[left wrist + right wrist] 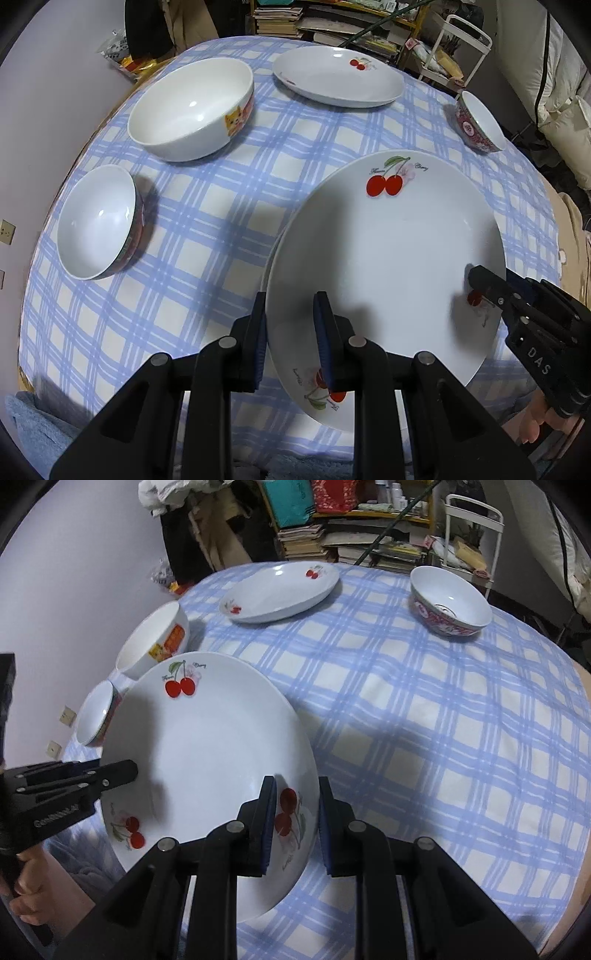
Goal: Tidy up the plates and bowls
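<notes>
A large white cherry plate (388,266) is held between both grippers, tilted above the blue checked table (207,221); another plate seems to lie right under it. My left gripper (291,332) straddles its near left rim. My right gripper (297,823) straddles its right rim and shows in the left wrist view (480,284). The plate also shows in the right wrist view (207,746). A second cherry plate (338,77) lies at the back. A big white cat bowl (192,110), a small bowl (98,221) and a red-patterned bowl (480,123) stand around.
A white metal rack (461,44) and stacked books (280,22) stand behind the table. A wall runs along the left. White bedding (565,110) lies at the right. A blue towel (33,432) hangs at the near left edge.
</notes>
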`<state>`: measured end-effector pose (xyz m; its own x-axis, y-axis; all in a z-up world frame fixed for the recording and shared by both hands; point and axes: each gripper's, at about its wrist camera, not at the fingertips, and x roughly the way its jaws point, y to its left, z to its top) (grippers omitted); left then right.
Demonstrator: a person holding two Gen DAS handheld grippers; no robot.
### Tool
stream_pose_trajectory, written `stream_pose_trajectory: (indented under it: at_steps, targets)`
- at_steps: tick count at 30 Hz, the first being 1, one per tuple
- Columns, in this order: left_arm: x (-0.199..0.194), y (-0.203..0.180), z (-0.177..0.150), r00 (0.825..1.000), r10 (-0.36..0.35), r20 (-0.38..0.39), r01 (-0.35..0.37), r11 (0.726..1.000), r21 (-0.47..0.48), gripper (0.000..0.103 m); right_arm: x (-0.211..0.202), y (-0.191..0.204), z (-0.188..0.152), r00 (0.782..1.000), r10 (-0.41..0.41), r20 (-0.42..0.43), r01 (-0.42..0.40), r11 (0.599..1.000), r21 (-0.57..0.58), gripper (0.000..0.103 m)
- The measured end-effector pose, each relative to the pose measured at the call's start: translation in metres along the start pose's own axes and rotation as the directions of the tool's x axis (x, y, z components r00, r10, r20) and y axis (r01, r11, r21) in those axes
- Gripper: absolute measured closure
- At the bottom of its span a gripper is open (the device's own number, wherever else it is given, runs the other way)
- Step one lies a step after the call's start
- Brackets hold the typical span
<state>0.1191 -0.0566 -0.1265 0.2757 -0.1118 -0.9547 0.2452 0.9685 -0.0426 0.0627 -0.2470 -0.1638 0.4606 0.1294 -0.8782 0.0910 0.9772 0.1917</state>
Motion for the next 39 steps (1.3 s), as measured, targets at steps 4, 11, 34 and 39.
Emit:
stream_pose_trajectory:
  at_steps: [4, 11, 34, 39]
  targets:
    - [0.011, 0.005, -0.001, 0.999, 0.023, -0.024, -0.024, 1.000, -0.005, 0.080, 0.016, 0.006, -0.005, 0.999, -0.019, -0.044, 0.018, 0.999, -0.029, 0.080]
    - [0.027, 0.010, 0.000, 0.997, -0.008, -0.076, 0.006, 1.000, -0.031, 0.079, 0.021, 0.003, -0.006, 0.999, -0.023, -0.038, 0.022, 0.999, -0.024, 0.080]
    - [0.046, 0.006, -0.003, 0.994, 0.050, -0.097, -0.052, 0.998, -0.021, 0.081, 0.025, 0.009, -0.009, 0.994, -0.112, 0.015, 0.113, 0.992, -0.053, 0.084]
    - [0.050, 0.011, -0.005, 0.992, 0.053, -0.116, -0.058, 0.998, -0.041, 0.081, 0.032, 0.005, -0.013, 0.994, -0.108, -0.007, 0.108, 0.994, -0.021, 0.084]
